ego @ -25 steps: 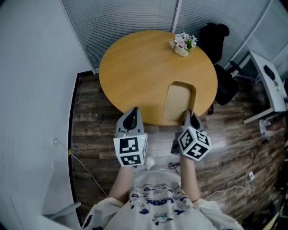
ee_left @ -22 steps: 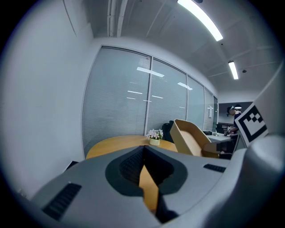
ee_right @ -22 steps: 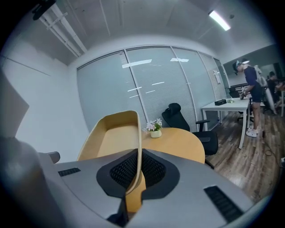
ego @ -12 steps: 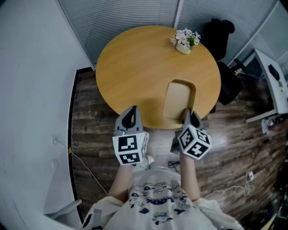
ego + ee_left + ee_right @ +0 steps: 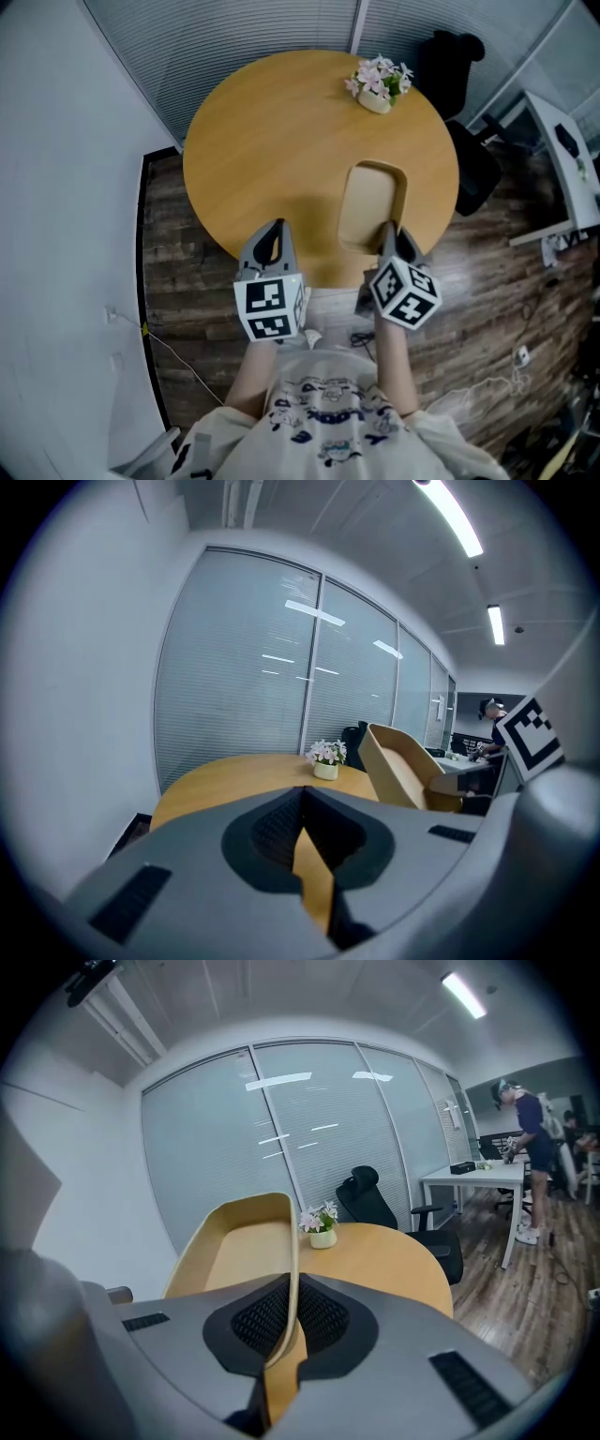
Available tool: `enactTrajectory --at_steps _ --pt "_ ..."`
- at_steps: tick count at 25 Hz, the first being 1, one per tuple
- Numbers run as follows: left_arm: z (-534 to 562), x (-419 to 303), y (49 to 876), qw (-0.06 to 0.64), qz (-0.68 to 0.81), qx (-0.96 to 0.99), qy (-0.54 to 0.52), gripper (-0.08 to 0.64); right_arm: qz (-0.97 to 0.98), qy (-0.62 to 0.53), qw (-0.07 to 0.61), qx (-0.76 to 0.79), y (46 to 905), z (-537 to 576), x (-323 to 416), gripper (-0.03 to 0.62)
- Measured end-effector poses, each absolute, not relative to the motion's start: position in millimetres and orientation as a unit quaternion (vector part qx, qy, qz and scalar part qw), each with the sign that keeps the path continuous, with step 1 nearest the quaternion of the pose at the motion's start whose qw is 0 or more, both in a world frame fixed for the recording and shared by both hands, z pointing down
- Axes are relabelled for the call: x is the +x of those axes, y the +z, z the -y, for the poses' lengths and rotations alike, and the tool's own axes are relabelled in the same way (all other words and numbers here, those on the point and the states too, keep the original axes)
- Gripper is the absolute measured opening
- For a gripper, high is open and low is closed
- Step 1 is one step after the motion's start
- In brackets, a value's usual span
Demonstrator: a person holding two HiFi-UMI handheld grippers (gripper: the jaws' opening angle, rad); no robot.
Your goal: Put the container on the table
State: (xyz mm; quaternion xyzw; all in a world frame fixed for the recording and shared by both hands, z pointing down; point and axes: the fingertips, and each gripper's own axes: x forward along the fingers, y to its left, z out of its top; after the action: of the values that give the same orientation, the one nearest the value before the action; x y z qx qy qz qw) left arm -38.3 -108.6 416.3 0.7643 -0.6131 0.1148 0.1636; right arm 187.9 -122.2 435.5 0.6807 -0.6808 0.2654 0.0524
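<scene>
A tan, shallow container [image 5: 370, 206] hangs over the near edge of the round wooden table [image 5: 272, 131]. My right gripper [image 5: 389, 236] is shut on the container's near rim, and the rim [image 5: 286, 1269] runs between its jaws in the right gripper view. The container [image 5: 401, 766] tilts upward at the right of the left gripper view. My left gripper [image 5: 272, 236] is shut with nothing in it and sits beside the container, at the table's edge. Its jaws [image 5: 302, 829] point across the tabletop [image 5: 234, 778].
A small pot of flowers [image 5: 377, 84] stands at the table's far side. A black office chair [image 5: 459, 70] is behind the table on the right. A white desk [image 5: 562, 155] stands farther right, with a person [image 5: 530, 1147] beside it. Cables lie on the wooden floor [image 5: 487, 309].
Both grippers have moved forward toward the table. The container now reaches farther over the tabletop. The right grip has not changed.
</scene>
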Motion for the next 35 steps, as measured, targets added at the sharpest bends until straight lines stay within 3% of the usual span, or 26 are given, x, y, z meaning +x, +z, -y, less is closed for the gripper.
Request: enactTrajectory --at_steps 18,35 --pt "213.1 -72.1 444.6 0.192 0.59 0.774 0.125 0.003 0.65 0.294 0.082 0.696 470.9 214.1 155.4 0.011" --pt "229.8 -71.3 491.7 0.24 0.573 0.768 0.158 0.003 0.637 0.323 0.134 0.686 512.3 231.2 145.4 0.011"
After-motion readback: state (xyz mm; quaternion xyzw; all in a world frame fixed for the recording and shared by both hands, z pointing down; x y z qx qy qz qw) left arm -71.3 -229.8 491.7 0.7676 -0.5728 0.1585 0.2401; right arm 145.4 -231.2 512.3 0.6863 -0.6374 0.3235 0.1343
